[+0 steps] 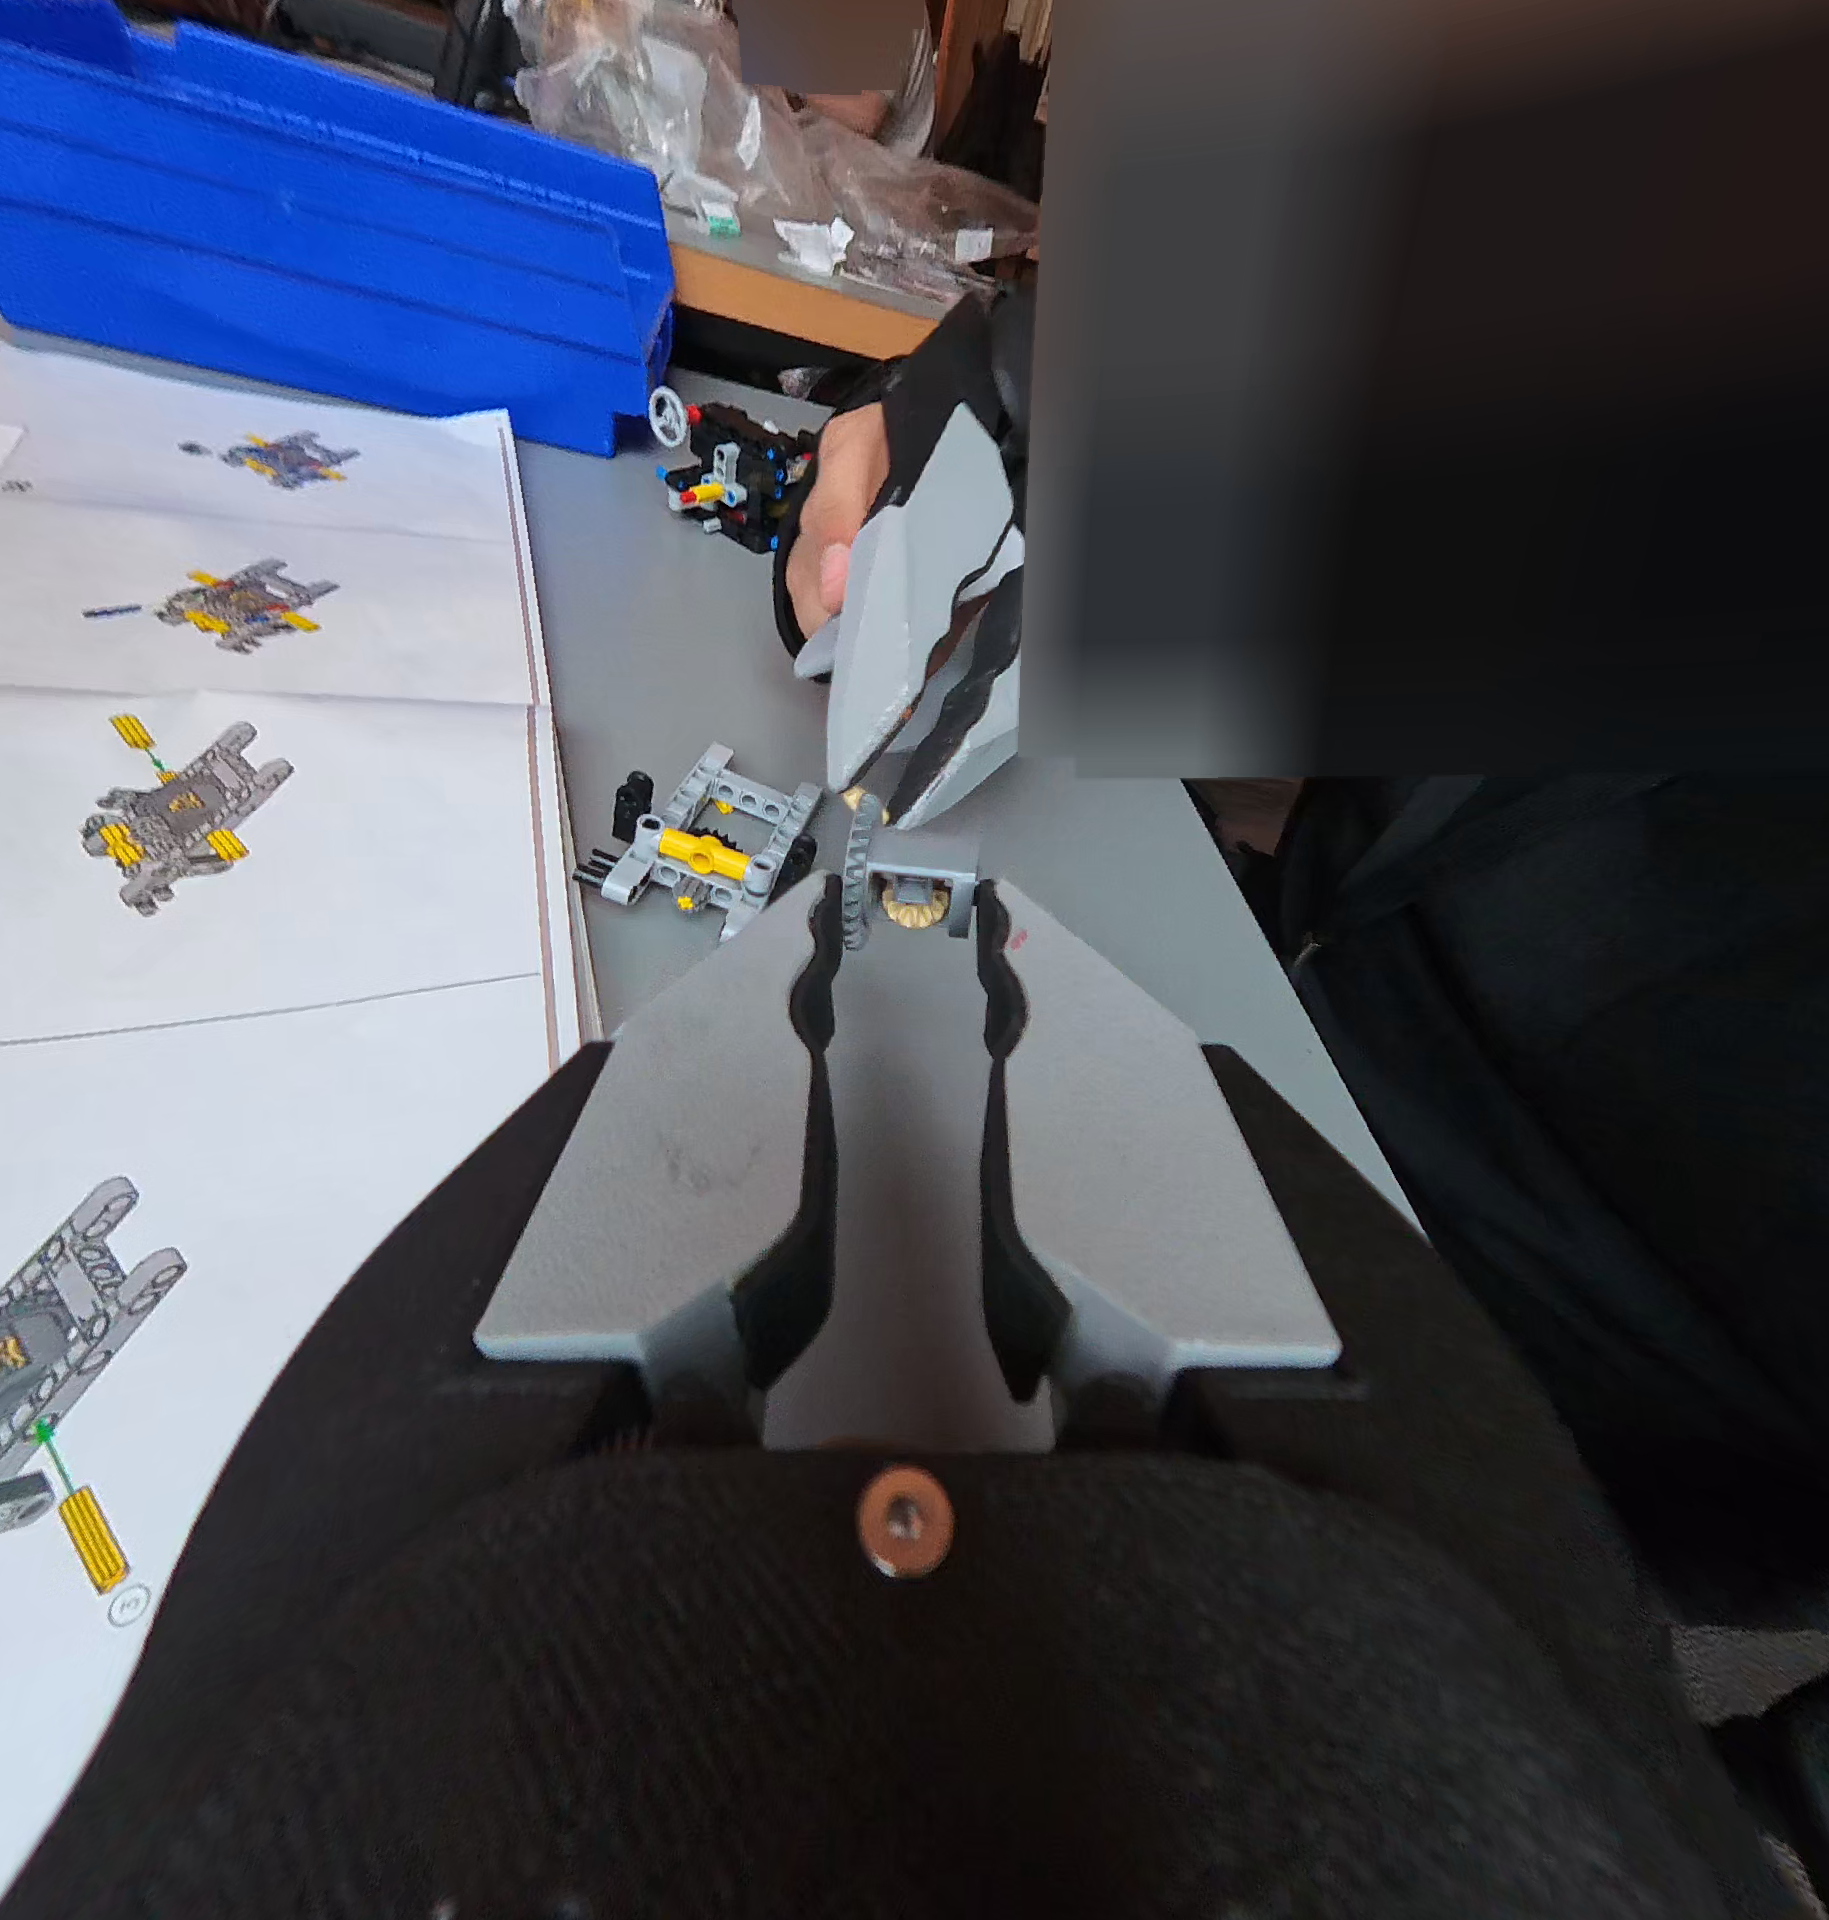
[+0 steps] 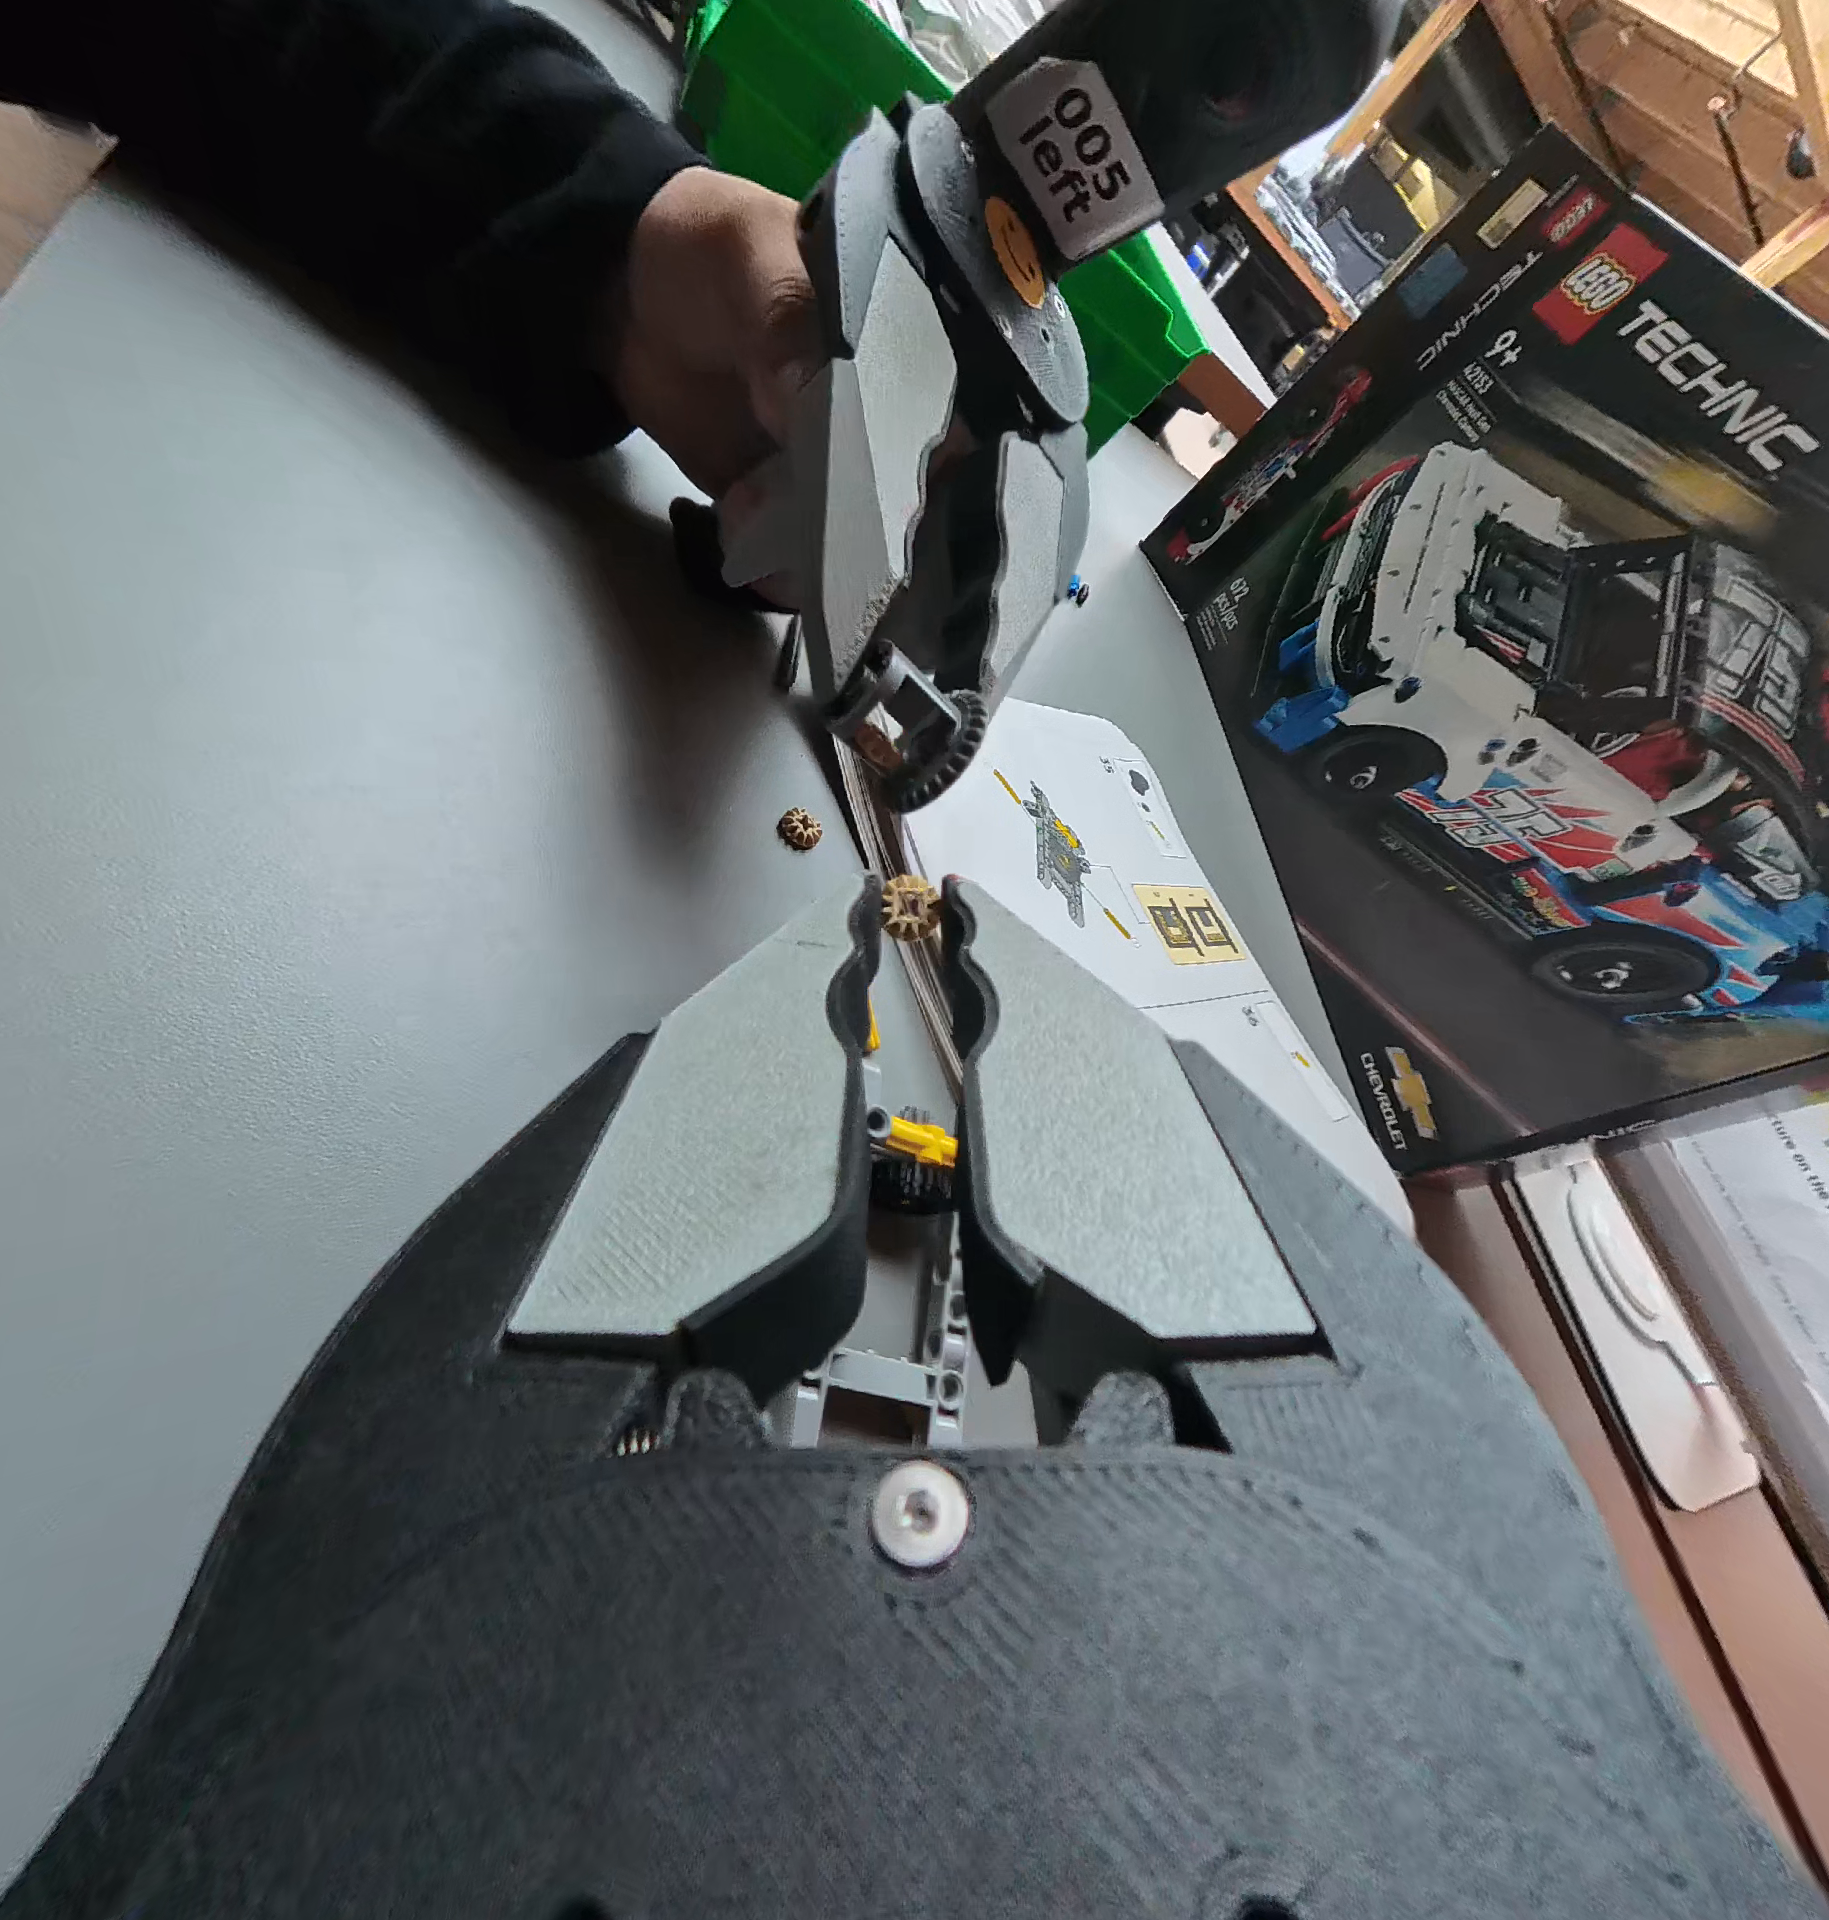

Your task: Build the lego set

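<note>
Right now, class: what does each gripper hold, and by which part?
Left gripper: grey differential housing, clamped across its ring-gear side and opposite end. Right gripper: small tan bevel gear, pinched across its toothed edges.

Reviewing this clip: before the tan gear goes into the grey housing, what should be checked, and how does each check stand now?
1. Left gripper shut on the grey housing: ok.
2. Right gripper shut on a tan gear: ok.
3. One tan gear already sits inside the housing, seen in the left wrist view: ok.
4. Held gear lined up with the housing opening: cannot tell.
5. Spare tan gear lies loose on the table, clear of both grippers: ok.
6. Grey frame with the yellow part rests apart on the table: ok.
</note>
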`<action>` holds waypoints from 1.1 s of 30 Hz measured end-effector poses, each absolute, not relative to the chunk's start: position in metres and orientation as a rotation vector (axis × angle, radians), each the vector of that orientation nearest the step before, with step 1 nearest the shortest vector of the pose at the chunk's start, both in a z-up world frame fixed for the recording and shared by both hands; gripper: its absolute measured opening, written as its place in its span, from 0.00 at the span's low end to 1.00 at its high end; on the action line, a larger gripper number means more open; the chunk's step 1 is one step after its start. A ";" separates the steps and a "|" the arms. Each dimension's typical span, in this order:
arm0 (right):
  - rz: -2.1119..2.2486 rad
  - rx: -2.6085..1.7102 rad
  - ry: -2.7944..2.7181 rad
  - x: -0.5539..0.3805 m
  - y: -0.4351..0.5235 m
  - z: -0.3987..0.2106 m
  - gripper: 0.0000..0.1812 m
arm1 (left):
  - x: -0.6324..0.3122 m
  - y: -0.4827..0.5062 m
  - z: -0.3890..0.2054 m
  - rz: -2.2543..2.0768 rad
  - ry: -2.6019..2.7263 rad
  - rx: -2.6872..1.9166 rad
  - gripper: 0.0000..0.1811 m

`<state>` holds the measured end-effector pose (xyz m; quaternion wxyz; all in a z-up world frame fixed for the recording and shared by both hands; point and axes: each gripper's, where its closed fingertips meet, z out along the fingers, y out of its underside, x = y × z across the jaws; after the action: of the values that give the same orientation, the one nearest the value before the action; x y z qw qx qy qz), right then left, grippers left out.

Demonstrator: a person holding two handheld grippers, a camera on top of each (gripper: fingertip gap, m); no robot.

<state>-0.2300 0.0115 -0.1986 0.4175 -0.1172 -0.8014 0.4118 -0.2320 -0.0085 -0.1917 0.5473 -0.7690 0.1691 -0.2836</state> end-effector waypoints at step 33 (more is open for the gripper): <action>0.672 0.021 -1.840 -0.219 0.002 -0.192 0.04 | -0.209 -0.022 -0.186 -0.673 0.598 -1.743 0.13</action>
<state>-0.2189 0.0016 -0.1919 0.5574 0.0089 -0.7798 0.2850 -0.2087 -0.0224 -0.1860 0.5564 -0.7383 0.2534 -0.2849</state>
